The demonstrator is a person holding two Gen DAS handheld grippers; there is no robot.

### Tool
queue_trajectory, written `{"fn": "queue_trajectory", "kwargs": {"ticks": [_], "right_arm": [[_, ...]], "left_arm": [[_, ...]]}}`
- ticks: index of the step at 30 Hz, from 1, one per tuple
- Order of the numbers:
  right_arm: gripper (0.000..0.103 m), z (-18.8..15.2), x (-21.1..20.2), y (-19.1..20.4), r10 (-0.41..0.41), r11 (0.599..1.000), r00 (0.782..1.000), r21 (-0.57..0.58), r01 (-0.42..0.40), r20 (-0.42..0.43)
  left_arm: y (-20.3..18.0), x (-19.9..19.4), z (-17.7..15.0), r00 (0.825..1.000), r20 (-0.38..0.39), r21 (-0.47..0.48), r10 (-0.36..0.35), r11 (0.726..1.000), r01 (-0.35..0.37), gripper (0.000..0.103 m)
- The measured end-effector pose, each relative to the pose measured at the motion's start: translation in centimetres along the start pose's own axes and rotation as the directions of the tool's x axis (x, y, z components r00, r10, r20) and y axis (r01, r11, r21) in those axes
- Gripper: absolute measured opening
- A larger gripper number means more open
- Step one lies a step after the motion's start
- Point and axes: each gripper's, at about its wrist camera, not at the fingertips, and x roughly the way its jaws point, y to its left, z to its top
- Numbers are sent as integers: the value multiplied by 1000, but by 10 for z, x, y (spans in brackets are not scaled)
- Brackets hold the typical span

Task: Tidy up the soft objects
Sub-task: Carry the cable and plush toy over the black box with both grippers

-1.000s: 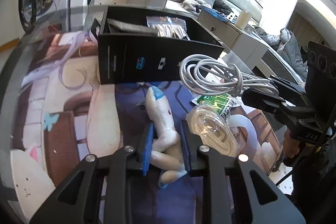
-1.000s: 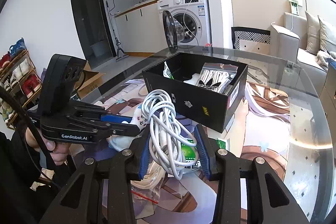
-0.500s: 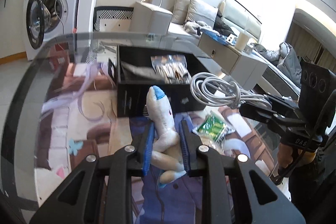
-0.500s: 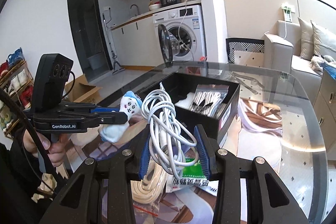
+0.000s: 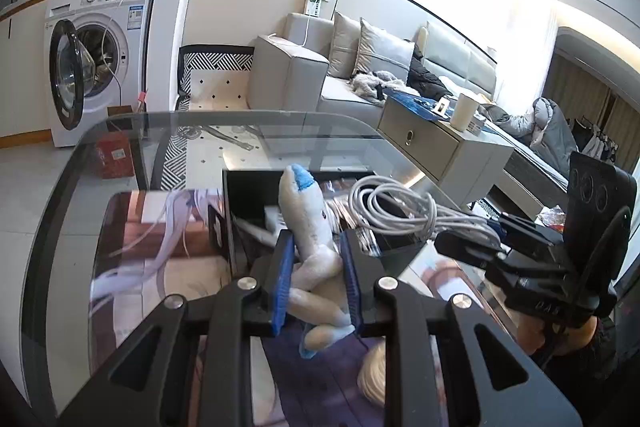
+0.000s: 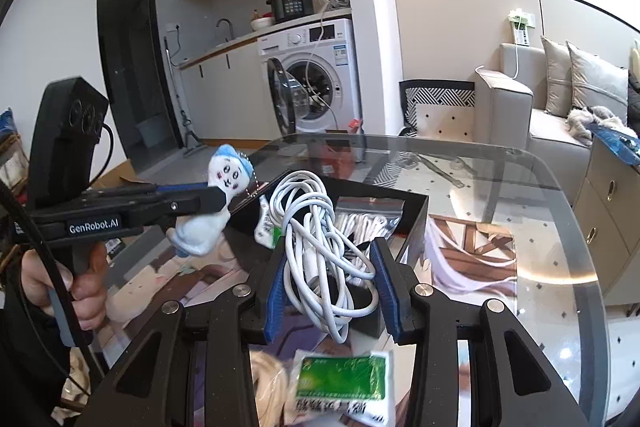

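I am at the carrying step: both things are lifted above the glass surface [image 6: 560,227], near the black box [image 6: 416,211]. My left tool [image 5: 316,279] is clamped on the plush doll [image 5: 308,223], and my right tool [image 6: 326,279] squeezes the white cable bundle [image 6: 316,227] (loops hang loose). Next, I think, I must lower each over the box opening and release.
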Motion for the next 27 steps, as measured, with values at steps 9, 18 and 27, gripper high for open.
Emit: {"fn": "queue_trajectory", "kwargs": {"ticks": [9,18,27], "right_arm": [[39,10,32,-3,-27,1000,999,-8,27,-28],[39,12,55,-6,-44,999,997,-12,44,-57],[39,13,61,-8,-43,999,997,-8,43,-60]], "left_arm": [[10,30,17,1000,-1,-8,7,1000,-7,22],[11,52,20,999,-10,24,35,999,-35,22],[15,58,23,999,-10,17,48,999,-48,23]]}}
